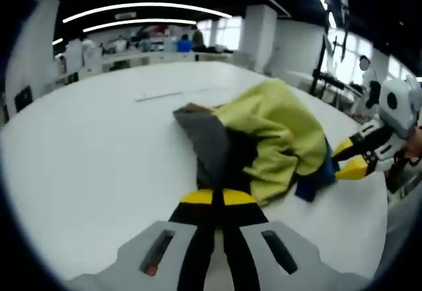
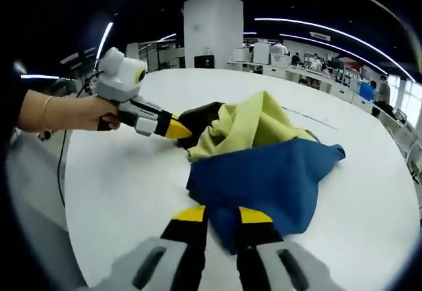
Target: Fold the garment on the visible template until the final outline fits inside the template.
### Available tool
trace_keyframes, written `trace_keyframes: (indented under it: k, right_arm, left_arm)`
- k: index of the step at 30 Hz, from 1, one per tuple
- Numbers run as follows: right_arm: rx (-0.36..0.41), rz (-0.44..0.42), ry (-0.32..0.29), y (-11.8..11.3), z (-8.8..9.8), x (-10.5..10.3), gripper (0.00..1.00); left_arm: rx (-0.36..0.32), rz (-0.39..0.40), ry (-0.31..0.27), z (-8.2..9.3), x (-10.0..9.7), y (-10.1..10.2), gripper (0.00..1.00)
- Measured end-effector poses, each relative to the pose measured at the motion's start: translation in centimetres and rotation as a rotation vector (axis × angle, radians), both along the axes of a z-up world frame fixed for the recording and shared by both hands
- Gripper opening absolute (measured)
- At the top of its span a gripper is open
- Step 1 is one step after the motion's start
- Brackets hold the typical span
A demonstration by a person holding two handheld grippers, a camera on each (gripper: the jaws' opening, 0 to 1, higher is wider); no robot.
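Left gripper view: the crumpled yellow-green, grey and blue cloth garment [image 1: 264,139] lies bunched on the round white table [image 1: 86,159]. The left gripper [image 1: 217,197] has its jaws pressed together at the dark hem, possibly pinching it.

Right gripper view: the right gripper [image 2: 221,214] pinches the blue edge. The garment looks soft and light; hems would make the best hold.

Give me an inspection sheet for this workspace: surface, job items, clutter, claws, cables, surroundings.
Surface: white table, round-edged; faint line markings on it beyond the garment.
Job items: garment, crumpled in a heap of yellow-green, blue and dark grey parts; not folded.
Clutter: nothing seen.
Claws: left claw at the garment's dark edge, jaws together, whether cloth is pinched cannot be told; right claw at the blue edge, jaws slightly apart with cloth between them.
Cables: a dark cable hangs below the hand holding the left claw.
Surroundings: large room with strip ceiling lights, a white pillar, desks and people at the far side.
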State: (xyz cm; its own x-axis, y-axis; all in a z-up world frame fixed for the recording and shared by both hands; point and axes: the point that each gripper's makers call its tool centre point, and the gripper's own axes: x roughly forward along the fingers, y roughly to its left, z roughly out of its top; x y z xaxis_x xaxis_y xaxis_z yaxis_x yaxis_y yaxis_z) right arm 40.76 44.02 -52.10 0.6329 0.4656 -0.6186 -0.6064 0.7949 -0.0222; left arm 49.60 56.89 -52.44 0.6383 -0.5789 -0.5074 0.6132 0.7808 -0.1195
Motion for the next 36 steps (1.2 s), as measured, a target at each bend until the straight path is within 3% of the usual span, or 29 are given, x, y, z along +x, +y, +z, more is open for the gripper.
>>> trace_keyframes:
  k: [7, 11, 13, 15, 16, 19, 26, 28, 29, 32, 33, 34, 36]
  right_arm:
    - [-0.064, 0.002, -0.01, -0.6, -1.0, 0.5, 0.0]
    - [-0.029, 0.001, 0.054, -0.3, -1.5, -0.3, 0.03]
    - [-0.083, 0.052, 0.035, -0.2, -1.4, -0.8, 0.11]
    - [-0.177, 0.09, 0.021, -0.7, -2.0, -1.1, 0.11]
    - [-0.135, 0.079, 0.003, -0.1, -1.7, -1.0, 0.1]
    - [-0.13, 0.055, 0.031, -0.4, -1.8, -0.9, 0.07]
    - [-0.145, 0.033, 0.022, -0.9, -1.8, -0.3, 0.0]
    - [-0.104, 0.02, 0.046, -1.0, -1.7, -0.3, 0.0]
    - [-0.079, 0.013, 0.062, -1.1, -1.4, -0.5, 0.0]
    - [0.002, 0.008, 0.027, -1.0, 0.9, -0.4, 0.0]
    - [0.021, -0.005, 0.013, -1.5, 2.1, -0.3, 0.0]
    - [0.013, -0.014, 0.0, -2.1, 2.8, -0.2, 0.0]
    - [0.009, -0.067, -0.03, -3.7, 4.5, 0.6, 0.0]
  left_arm:
    - [0.017, -0.006, 0.005, -0.2, 0.0, 0.0, 0.0]
    - [0.027, -0.014, 0.01, -0.4, 0.1, 0.0, 0.0]
    - [0.027, -0.013, 0.012, -0.4, 0.1, 0.0, 0.0]
    - [0.026, -0.01, 0.014, -0.4, 0.1, 0.0, 0.0]
    - [0.026, -0.01, 0.015, -0.5, 0.1, 0.0, 0.0]
    - [0.025, -0.011, 0.018, -0.6, 0.1, -0.1, 0.0]
    - [0.03, -0.015, 0.018, -0.6, 0.1, -0.1, 0.0]
    - [0.038, -0.018, 0.01, -0.5, 0.1, -0.1, 0.0]
    - [0.054, -0.022, 0.002, -0.3, 0.0, 0.0, 0.0]
    - [0.081, -0.008, -0.029, 0.5, 0.5, 0.8, 0.0]
    - [0.049, 0.011, -0.028, 0.9, 0.7, 1.1, 0.0]
    - [-0.049, 0.048, -0.011, 1.9, 1.0, 1.1, 0.0]
    - [-0.1, 0.082, 0.002, 2.7, 1.4, 2.1, 0.0]
